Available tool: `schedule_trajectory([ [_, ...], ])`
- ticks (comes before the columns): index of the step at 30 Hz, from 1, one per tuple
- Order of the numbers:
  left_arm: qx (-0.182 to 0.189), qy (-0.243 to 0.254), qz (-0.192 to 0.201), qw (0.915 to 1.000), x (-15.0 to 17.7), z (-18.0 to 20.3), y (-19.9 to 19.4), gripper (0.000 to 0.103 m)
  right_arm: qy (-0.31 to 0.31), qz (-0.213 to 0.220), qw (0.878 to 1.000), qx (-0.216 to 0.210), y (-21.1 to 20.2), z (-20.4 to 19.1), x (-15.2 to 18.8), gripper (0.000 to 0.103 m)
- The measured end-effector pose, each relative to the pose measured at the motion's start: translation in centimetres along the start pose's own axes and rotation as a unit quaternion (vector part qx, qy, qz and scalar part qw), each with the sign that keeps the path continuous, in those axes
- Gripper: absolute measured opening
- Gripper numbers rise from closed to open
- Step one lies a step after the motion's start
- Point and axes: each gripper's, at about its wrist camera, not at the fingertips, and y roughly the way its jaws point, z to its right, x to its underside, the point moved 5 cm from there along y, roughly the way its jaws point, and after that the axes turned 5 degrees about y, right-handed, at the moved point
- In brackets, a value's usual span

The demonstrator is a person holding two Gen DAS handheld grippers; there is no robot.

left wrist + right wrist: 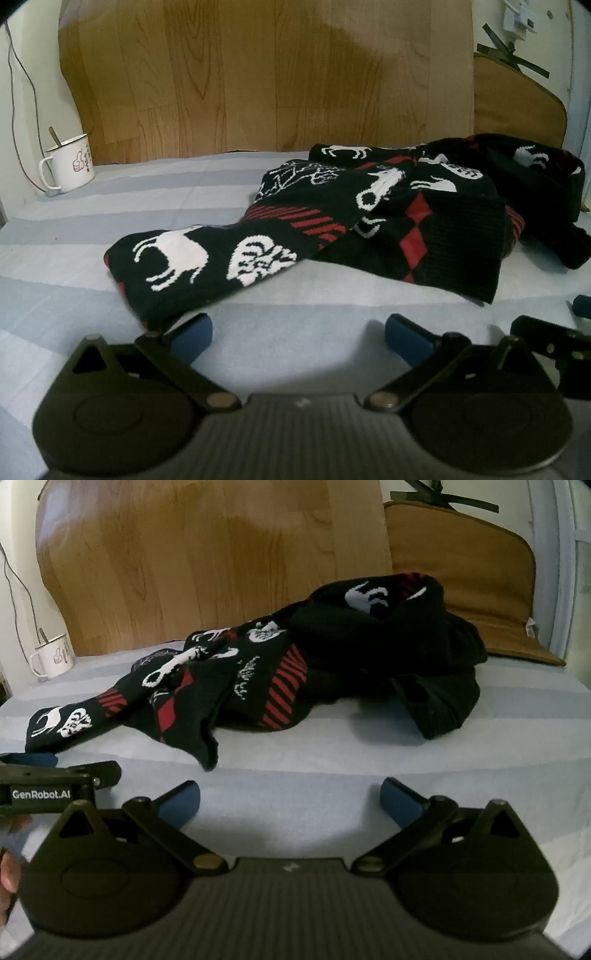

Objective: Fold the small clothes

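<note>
A crumpled black knit garment [369, 221] with white and red patterns lies on the striped light blue sheet [92, 221]. One sleeve end [192, 266] stretches toward the left. My left gripper [297, 332] is open and empty, just in front of that sleeve end. My right gripper [290, 801] is open and empty, a short way in front of the garment [295, 672]. The left gripper also shows at the left edge of the right wrist view [55, 779], near the sleeve end [59, 723].
A white enamel mug [70, 166] with a spoon stands at the back left. A wood-grain board [258, 74] leans behind the bed. A brown cushion [461, 572] lies at the back right. A thin cable [22, 92] hangs on the left wall.
</note>
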Motion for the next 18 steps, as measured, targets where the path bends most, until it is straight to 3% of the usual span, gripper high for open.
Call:
schedule_trajectory([
  [10,0.007,0.015,0.008,0.9998,1.0,-0.3,-1.6,0.103,0.002,0.002,1.0,-0.009,-0.2,0.3,0.2,0.103],
  [14,0.007,-0.008,0.033,0.9994,1.2,-2.4,-2.9,0.103,-0.019,-0.001,1.0,-0.016,-0.4,-0.3,0.6,0.103],
  [18,0.016,-0.016,0.033,0.9992,1.2,-3.1,-3.0,0.103,-0.033,0.003,0.999,-0.012,-0.6,-0.9,0.8,0.103],
])
